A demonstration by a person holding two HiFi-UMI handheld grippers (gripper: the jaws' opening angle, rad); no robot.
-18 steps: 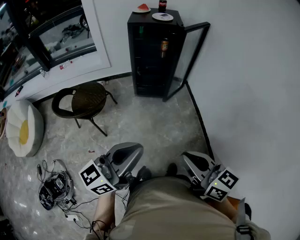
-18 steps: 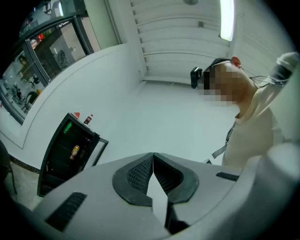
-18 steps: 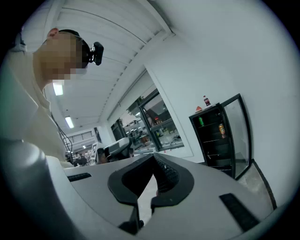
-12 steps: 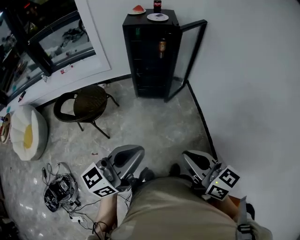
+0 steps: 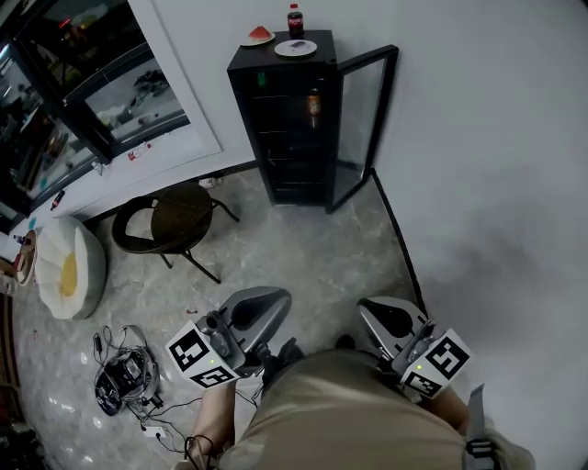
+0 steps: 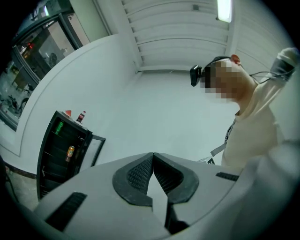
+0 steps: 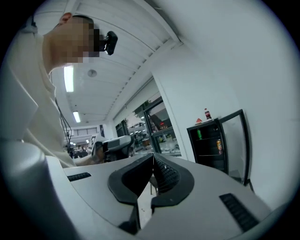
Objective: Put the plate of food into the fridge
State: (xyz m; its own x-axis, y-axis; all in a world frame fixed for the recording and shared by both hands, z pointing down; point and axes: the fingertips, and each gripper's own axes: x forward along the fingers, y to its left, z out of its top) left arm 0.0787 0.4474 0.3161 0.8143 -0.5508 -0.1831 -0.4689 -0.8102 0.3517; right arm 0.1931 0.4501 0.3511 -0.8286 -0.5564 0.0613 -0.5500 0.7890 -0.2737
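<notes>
Well away across the floor, the black fridge (image 5: 292, 128) stands against the wall with its glass door (image 5: 363, 115) swung open. A dark chair (image 5: 170, 213) sits to its left. Close to the person, the left tool (image 6: 153, 161) and the right tool (image 7: 153, 165) are both closed on nothing. On the fridge top rest a plate with a red wedge (image 5: 258, 38), a white plate (image 5: 296, 48) just beside it, and a cola bottle (image 5: 294, 18). A can (image 5: 313, 103) stands inside.
</notes>
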